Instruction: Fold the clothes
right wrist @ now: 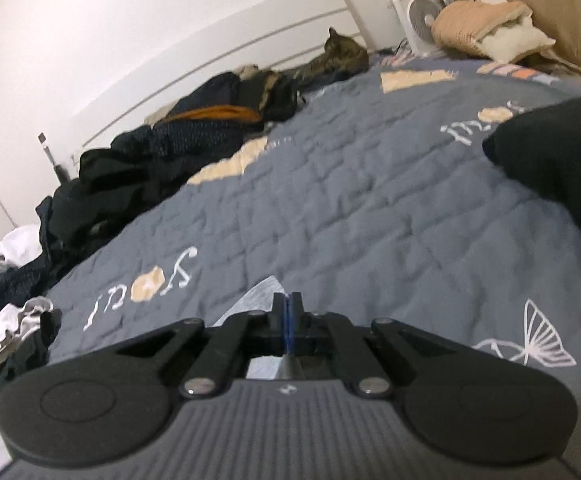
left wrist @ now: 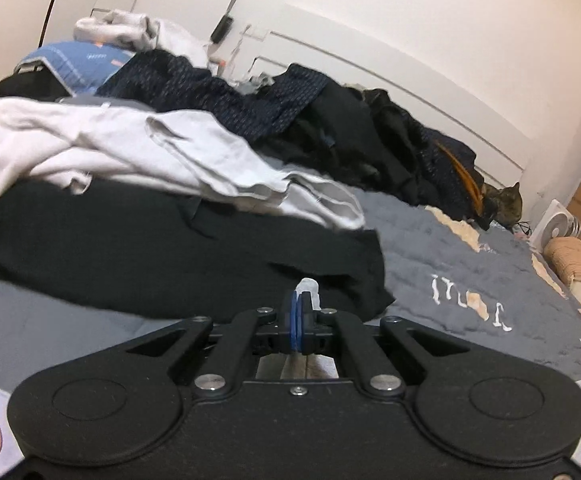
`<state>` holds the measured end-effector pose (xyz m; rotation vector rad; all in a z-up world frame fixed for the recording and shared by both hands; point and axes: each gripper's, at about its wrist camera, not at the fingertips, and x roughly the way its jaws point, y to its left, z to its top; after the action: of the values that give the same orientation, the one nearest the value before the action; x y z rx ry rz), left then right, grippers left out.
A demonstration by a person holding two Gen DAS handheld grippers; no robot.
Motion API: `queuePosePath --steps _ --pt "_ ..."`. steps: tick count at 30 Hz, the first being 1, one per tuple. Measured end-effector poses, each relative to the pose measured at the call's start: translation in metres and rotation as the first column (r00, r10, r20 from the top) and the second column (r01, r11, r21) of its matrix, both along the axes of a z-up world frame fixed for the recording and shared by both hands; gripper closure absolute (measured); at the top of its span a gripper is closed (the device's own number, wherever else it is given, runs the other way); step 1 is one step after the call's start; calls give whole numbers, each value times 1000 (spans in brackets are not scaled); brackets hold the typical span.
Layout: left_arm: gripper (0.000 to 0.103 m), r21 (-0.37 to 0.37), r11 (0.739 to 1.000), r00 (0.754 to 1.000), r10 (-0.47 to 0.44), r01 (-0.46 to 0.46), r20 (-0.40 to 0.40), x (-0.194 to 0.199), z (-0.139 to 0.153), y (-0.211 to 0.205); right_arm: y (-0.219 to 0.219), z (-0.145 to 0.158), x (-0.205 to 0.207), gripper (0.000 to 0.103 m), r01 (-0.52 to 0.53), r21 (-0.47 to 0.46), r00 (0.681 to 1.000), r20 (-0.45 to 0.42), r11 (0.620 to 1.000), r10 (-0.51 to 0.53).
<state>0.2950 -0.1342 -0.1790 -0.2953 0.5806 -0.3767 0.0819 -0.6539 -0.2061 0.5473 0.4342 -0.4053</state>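
Observation:
My left gripper (left wrist: 299, 300) is shut, and a tab of white cloth (left wrist: 307, 287) sticks up from between its blue pads. More pale fabric shows under its linkage. Just ahead of it a black garment (left wrist: 170, 252) lies flat on the bed, with white garments (left wrist: 130, 148) heaped on top. My right gripper (right wrist: 287, 302) is shut as well, pinching a pale grey-white cloth (right wrist: 256, 298) that spreads to the left and beneath the fingers. It hovers low over the grey quilt (right wrist: 370, 200). I cannot tell whether both grippers hold the same piece.
A long heap of dark clothes (right wrist: 162, 148) runs along the wall side of the bed. A cat (right wrist: 342, 54) lies at the far end near a white fan (right wrist: 418, 16) and a beige bundle (right wrist: 474, 20). Another black garment (right wrist: 562, 160) lies at the right.

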Motion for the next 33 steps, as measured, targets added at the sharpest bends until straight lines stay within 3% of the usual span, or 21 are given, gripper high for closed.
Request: queuePosePath --steps 6,14,17,20,23,24,25,33 --pt "103 -13 1000 1000 1 -1 5 11 0 -4 -3 2 5 103 13 -25 1000 26 1000 -13" --pt "101 40 999 990 26 -20 -142 24 -32 -6 -5 -25 26 99 -15 -34 990 -141 999 10" --pt "100 37 998 990 59 -55 -124 21 -22 3 -3 -18 25 97 -39 -51 982 -186 998 29" --pt "99 20 995 991 94 -93 -97 13 -6 15 -2 -1 15 87 -37 -73 978 -206 997 22" --pt "84 -21 994 989 101 -104 -108 -2 8 25 1 17 -3 71 -48 -45 977 -208 998 38" --pt "69 -26 995 990 93 -96 -107 -10 12 25 3 23 -10 67 -52 -33 977 -206 998 44" --pt "64 -29 996 992 80 -83 -102 -20 16 24 7 29 -19 65 -53 -22 979 -196 998 48" --pt "64 -81 997 994 -5 -3 -107 -102 36 21 48 51 -97 57 -81 11 984 -155 997 82"
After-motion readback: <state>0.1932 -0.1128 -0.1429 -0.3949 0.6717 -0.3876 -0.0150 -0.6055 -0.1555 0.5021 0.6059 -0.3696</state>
